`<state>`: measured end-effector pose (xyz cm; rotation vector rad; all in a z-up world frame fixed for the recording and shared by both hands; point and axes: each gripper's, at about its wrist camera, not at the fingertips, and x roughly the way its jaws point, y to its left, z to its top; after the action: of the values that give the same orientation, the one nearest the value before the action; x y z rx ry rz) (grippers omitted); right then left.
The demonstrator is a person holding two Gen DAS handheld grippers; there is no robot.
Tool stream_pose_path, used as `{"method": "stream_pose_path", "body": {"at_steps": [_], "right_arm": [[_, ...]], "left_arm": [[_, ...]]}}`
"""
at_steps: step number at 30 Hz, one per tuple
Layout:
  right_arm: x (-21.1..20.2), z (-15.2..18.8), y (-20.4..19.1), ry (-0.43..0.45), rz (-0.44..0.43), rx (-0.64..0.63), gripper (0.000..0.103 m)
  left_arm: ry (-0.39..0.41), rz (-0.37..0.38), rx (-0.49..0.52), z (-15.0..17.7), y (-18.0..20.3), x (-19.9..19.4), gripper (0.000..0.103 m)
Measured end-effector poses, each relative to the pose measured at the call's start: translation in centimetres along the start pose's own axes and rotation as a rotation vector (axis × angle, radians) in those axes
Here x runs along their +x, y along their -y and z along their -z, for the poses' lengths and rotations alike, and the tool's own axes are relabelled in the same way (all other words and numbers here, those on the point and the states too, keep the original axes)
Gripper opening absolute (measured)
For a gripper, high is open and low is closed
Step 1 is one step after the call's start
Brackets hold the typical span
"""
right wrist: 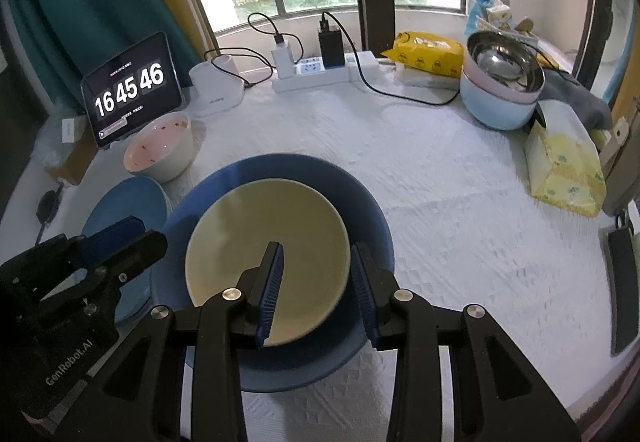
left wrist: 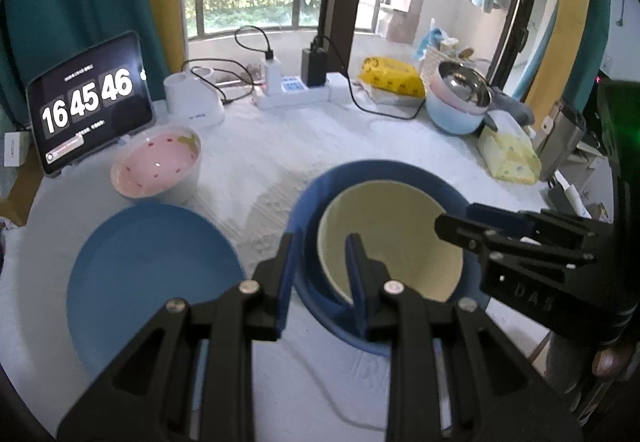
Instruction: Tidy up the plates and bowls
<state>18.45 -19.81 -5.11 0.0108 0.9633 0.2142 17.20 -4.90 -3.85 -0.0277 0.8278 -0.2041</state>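
A cream bowl (right wrist: 264, 242) sits inside a bigger dark blue bowl (right wrist: 360, 202), in the middle of the bench (right wrist: 460, 202), which has a white cloth on it. The cream bowl is plain and looks clean. It leans a little to one side in the blue one.

A flat light blue plate (left wrist: 152, 274) lies at the lower left, just beside the blue bowl. Above it stands a pink bowl (left wrist: 160, 166) with small red dots inside, near a tablet (left wrist: 88, 106) that shows a clock. At the upper right is a stack of bowls (right wrist: 500, 102) with a shiny metal one on top.

The right gripper (right wrist: 318, 282) is spread apart. One finger is over the cream bowl and one is past its rim, and the pads do not press on it.

The left gripper (left wrist: 320, 250) has the walls of both bowls between its nearly closed fingers. I cannot tell if it pinches them.

The cream bowl hides the bottom of the blue bowl. The black gripper arms cover the near edges of the bowls and the plate.
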Motion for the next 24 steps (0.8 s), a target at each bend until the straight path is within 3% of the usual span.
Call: {"method": "stream_pose_path", "body": {"at_steps": [3,5,10,15,18,24], "right_arm": [[-0.2,-0.3,-0.5,0.018,0.007,-0.021,0.038],[-0.3,-0.4,-0.9,0.034,0.014,-0.038,0.044],[-0.2,-1.0,-1.4,0.067,-0.005,-0.047,0.056],[0.0,-1.6,-2.1,0.082,-0.034,-0.067,0.058],[0.2,-1.8,-2.7,0.101,-0.037,-0.088,0.059],[0.4,-2.2,-3.7,0.203,0.004,-0.159,0.060]], "left_arm": [[0.019,-0.016,-0.001,-0.2,-0.4,-0.4,0.027],[0.027,-0.022,-0.004,-0.3,-0.8,-0.5,0.030],[0.082,0.021,-0.019,-0.5,-1.8,-1.2,0.045],[0.107,0.039,0.009,-0.8,-2.5,-1.4,0.047],[0.102,0.099,0.013,-0.8,-3.3,-1.0,0.047],[0.103,0.104,-0.022,-0.9,-5.6,-0.8,0.049]]}}
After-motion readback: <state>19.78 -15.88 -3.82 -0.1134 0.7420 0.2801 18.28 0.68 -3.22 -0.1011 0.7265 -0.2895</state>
